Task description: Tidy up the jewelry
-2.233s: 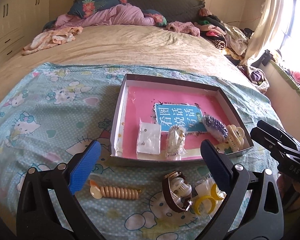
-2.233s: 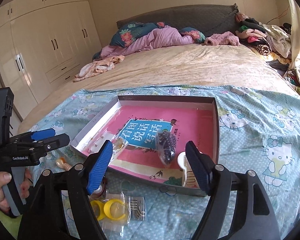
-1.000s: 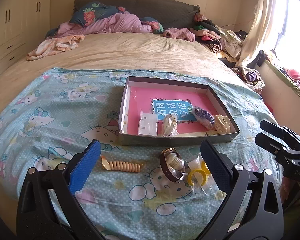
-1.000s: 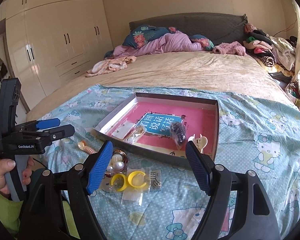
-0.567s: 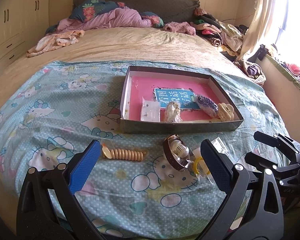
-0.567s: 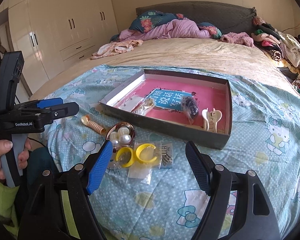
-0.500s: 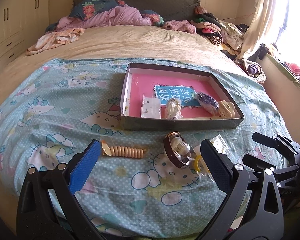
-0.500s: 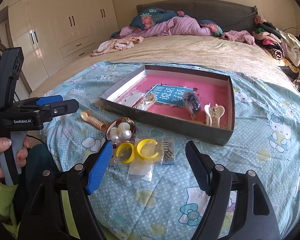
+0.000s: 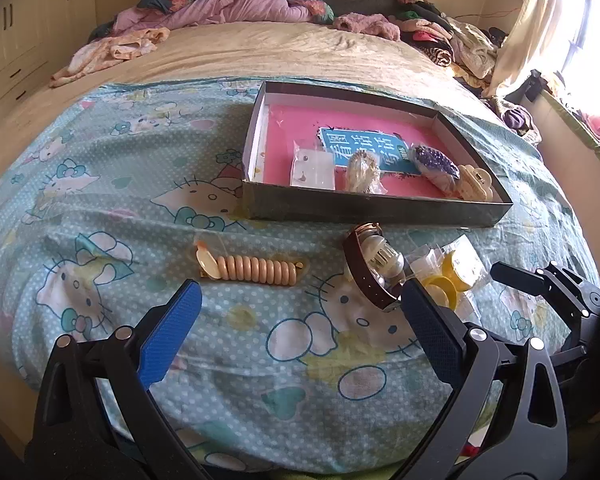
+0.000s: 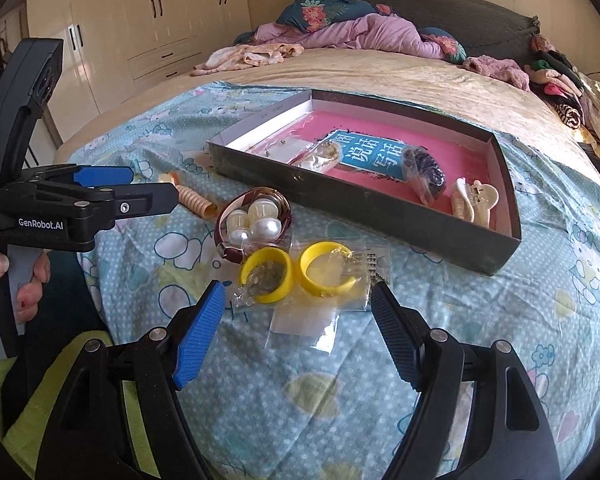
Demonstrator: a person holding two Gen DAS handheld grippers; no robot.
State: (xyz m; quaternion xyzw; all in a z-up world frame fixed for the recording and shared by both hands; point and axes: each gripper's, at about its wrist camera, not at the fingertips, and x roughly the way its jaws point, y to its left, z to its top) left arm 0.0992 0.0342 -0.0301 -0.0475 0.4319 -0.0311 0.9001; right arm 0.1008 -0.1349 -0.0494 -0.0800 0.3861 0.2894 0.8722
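Left gripper (image 9: 298, 322) and right gripper (image 10: 298, 328) both gape wide, holding nothing. "GenRobot.AI" reads on the left tool at the right-wrist view's left edge. Tray (image 10: 380, 204), centre frame, holds a blue Chinese-lettered label (image 10: 374, 156). Yellow rings (image 10: 296, 270) in bags lie lower centre, just before the right gripper.

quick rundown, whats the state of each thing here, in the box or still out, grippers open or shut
left gripper: open, empty
right gripper: open, empty
box: lidless, on the bedspread
cream hair claw: in the box
purple bead bag: in the box
yellow hoops in bags: out, on the bedspread
brown bangle: out, pearl pieces inside it
spiral hair tie: out, lying flat
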